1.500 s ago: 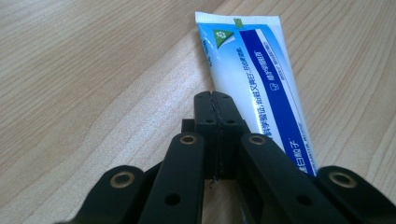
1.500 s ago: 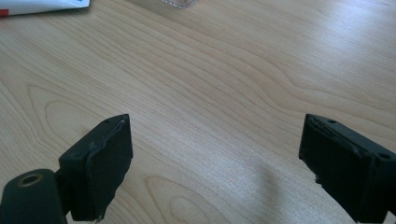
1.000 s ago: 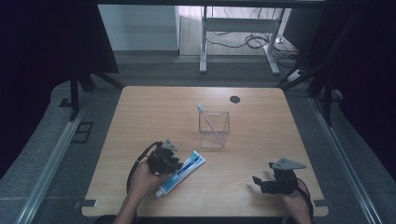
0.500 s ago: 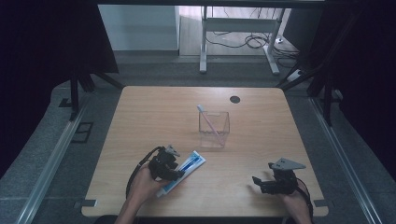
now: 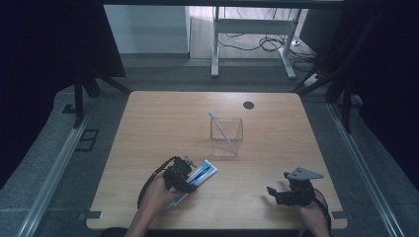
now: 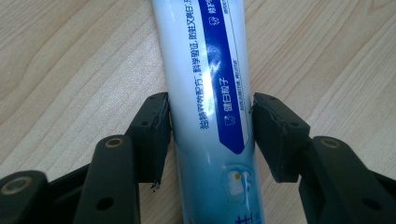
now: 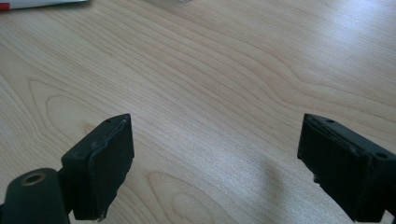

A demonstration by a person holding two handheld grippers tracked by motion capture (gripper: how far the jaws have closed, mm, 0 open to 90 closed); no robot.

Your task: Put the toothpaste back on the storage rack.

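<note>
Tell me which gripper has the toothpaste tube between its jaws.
The left gripper: its jaws flank the toothpaste tube lying on the table, having just been opening. The right gripper has only bare wood between its open jaws.

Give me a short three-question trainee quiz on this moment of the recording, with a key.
1. Multiple choice: what lies between the fingers of the left gripper? A) a toothbrush B) a toothpaste tube C) a cup
2. True or false: the right gripper is shut on something.
3. Short answer: where is the toothbrush?

Key
1. B. The fingers have just been opening and the tube lies flat on the table.
2. False. Its fingers stand wide apart over bare wood.
3. It leans inside the clear container near the middle of the table.
</note>
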